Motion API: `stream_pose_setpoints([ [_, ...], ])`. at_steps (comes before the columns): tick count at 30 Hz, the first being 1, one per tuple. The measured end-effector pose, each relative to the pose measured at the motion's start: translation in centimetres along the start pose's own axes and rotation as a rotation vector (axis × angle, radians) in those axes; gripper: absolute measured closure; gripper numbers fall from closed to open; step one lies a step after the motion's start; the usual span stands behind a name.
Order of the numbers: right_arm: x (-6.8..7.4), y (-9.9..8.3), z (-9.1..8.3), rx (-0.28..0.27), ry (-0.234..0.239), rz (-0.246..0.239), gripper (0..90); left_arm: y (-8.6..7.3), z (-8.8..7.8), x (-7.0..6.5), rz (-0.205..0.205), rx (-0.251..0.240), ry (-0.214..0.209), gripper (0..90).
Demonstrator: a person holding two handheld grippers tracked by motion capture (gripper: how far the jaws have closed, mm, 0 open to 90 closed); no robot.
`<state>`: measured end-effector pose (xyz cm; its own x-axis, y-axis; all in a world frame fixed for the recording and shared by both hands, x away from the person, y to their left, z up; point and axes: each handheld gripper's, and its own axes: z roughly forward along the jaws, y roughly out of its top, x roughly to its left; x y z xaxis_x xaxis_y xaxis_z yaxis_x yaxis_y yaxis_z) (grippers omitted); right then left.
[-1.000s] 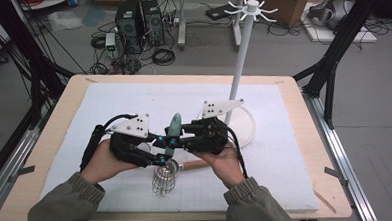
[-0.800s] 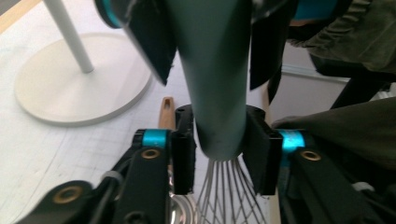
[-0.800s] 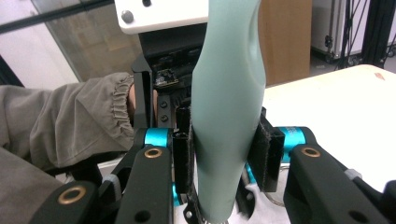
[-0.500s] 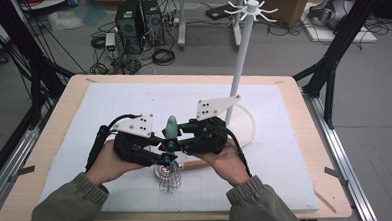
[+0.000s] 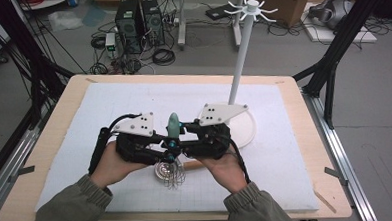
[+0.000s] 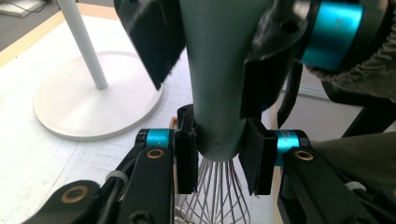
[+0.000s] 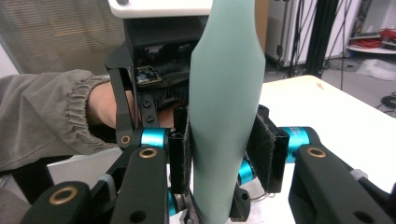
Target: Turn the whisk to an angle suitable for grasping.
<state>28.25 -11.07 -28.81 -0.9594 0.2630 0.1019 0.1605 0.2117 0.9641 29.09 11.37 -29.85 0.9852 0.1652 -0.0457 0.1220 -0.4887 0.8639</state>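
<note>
1. While the whisk (image 5: 173, 141) stands upright, wires down, in front of the white stand (image 5: 242, 63), both sets of tongs meet on its green handle.
2. Left tongs (image 6: 218, 158) have just been closing, and now they pinch the handle's lower end, right above the wires.
3. Right tongs (image 7: 229, 154) clamp the handle higher up, pads pressed on both sides.
4. Since a second ago the whisk has been tipped up from its lean toward the stand.
5. Judgement: a two-handed hold is secured, so a handover or a lift toward the stand looks ready.
6. Counter (image 5: 84, 120) lies beneath, the stand's round base (image 5: 245, 131) just beside the right hand (image 5: 226, 166).
</note>
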Motion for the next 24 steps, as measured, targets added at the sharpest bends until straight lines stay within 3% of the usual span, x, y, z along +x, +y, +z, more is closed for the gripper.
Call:
stream_pose_setpoints([
  [6, 0.0, -0.3, 0.0, -0.016, -0.014, 0.013, 66.3, 0.0, 0.1, -0.1, -0.006, -0.012, 0.014, 68.9],
  [12, -0.4, 0.2, 0.0, 0.035, 0.044, -0.015, 66.9, -0.2, 0.2, -0.1, 0.0, -0.027, -0.016, 66.8],
  [17, -0.8, 0.5, -0.1, 0.04, 0.072, -0.024, 66.9, -0.2, 0.4, -0.2, 0.003, -0.019, -0.018, 62.4],
  [24, -0.9, 0.5, -0.3, 0.025, 0.104, -0.013, 66.9, -0.2, 0.3, -0.1, -0.004, -0.04, -0.026, 66.8],
])
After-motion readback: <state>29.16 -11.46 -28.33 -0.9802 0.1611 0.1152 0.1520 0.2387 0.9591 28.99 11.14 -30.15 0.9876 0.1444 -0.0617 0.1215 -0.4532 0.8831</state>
